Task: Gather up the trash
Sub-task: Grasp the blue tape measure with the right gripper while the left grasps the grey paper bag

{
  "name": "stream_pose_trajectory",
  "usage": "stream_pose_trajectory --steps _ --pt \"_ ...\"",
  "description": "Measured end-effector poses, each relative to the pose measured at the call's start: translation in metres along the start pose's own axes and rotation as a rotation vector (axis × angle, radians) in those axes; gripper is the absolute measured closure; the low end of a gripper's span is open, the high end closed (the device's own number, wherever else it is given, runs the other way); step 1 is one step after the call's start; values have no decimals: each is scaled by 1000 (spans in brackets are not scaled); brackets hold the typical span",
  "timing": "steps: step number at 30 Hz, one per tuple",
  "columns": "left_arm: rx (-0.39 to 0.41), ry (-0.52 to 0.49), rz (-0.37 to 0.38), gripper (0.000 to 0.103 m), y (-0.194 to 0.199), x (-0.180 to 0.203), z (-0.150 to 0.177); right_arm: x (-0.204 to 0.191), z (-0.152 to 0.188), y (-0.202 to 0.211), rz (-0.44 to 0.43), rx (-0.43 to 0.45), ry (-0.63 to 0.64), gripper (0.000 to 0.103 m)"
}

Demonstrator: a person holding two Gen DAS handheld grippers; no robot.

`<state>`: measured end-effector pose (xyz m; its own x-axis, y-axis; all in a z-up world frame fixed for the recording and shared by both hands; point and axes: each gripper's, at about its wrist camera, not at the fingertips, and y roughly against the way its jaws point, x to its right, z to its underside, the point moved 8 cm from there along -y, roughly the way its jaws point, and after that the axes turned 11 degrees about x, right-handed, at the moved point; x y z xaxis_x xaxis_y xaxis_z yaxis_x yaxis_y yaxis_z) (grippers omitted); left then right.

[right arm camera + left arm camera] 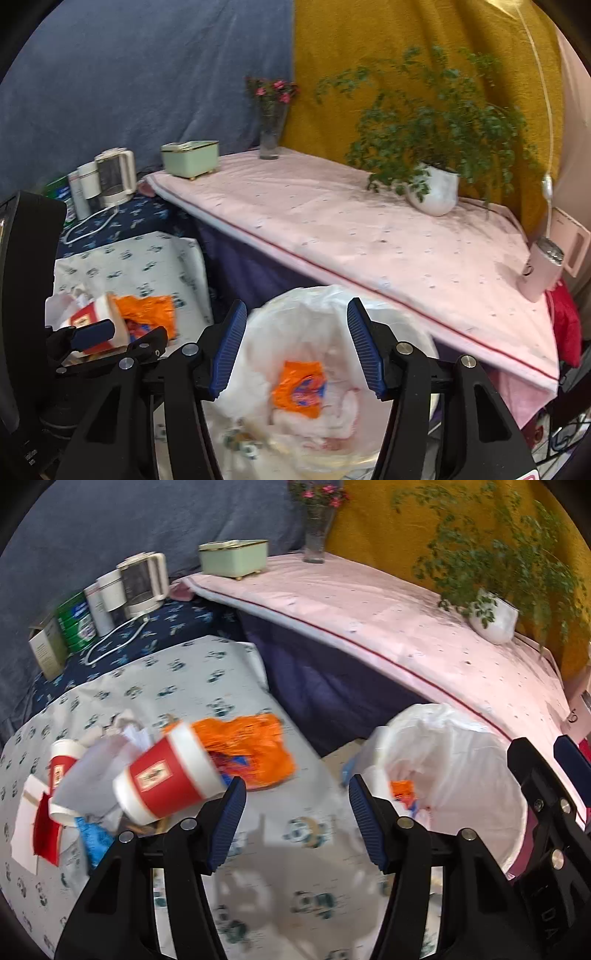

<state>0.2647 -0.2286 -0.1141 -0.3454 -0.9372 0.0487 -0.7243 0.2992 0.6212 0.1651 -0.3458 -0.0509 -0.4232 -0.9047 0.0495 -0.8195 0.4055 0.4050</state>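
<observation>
Matt black plastic on the left gripper, ribbed blue pads. Glossy red and white paper on the cup. Crinkled, shiny orange plastic wrapper. Thin translucent white plastic for the bin bag. Soft matt printed cloth over the table. Clear glass vase. Smooth glazed white plant pot.

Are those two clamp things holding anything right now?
No. The left gripper and right gripper are both open and empty; an orange crumpled wrapper lies in the white-lined bin.
</observation>
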Motion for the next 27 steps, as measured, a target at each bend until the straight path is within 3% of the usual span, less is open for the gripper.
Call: stream_pose_trajectory --steps 8,14,20,27 --pt "2 69 -125 48 17 -90 9 -78 6 5 -114 -21 26 48" --pt "-11 112 -219 38 30 -150 28 -128 17 8 -193 -51 40 46" --pt "-47 172 -295 14 40 -200 57 -166 30 5 -248 -82 61 36" --pt "-125 222 -327 11 40 -236 101 -199 50 3 -295 -123 88 31"
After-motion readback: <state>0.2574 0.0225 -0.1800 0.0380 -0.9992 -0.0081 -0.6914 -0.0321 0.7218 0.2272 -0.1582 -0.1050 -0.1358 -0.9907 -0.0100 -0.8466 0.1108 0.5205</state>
